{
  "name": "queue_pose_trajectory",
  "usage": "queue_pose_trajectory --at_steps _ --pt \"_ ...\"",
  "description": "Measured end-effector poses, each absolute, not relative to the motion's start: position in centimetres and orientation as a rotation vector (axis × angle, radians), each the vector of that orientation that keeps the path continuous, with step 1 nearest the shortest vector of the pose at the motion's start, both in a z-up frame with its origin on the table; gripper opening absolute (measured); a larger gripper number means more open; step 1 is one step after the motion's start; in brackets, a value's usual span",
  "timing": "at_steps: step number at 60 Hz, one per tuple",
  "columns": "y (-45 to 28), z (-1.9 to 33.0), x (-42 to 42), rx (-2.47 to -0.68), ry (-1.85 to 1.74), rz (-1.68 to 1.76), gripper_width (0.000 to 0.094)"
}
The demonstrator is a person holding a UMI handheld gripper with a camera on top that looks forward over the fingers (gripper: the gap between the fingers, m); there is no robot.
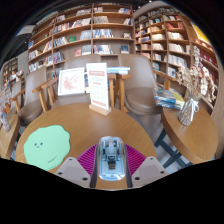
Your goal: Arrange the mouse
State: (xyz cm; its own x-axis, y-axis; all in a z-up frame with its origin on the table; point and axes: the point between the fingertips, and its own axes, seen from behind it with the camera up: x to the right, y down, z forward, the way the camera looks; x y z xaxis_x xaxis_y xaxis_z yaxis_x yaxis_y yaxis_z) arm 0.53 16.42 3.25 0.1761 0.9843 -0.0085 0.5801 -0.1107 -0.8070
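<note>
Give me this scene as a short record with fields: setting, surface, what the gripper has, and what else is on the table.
setting: room lined with bookshelves full of books
surface: round wooden table
gripper: fingers close against the sides of the mouse, purple pads at either side
mouse: grey with a translucent blue top, between the fingers, over the table's near edge
mouse pad: round, green, with a smiling face, on the table beside the fingers
sign: upright printed stand at the table's far side
seating: wooden chairs behind the table
</note>
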Motion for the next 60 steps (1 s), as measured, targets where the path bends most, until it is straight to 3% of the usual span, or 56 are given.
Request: queue_pose_trajectory --at_steps 10,17,32,45,51,57,60 --pt "9.6 9.9 -1.2 -1.68 -1.494 0.852 0.0405" --pt "3.1 11.1 -3.2 -1.682 -1.518 0.919 0.0404" --pt "-5.8 4.1 -5.2 -1.714 -1.614 0.853 0.0409" --pt "-6.7 -1.0 -5.4 -1.714 -1.639 0.763 0.0439" --pt "-7.0 -0.9 -5.5 -1.688 -1.625 0.77 0.0514" --pt "-7.4 0.6 -4.8 -1.7 -1.612 0.81 0.084" --pt "-7.7 1.9 -3.6 -1.689 -1.619 0.832 0.0844"
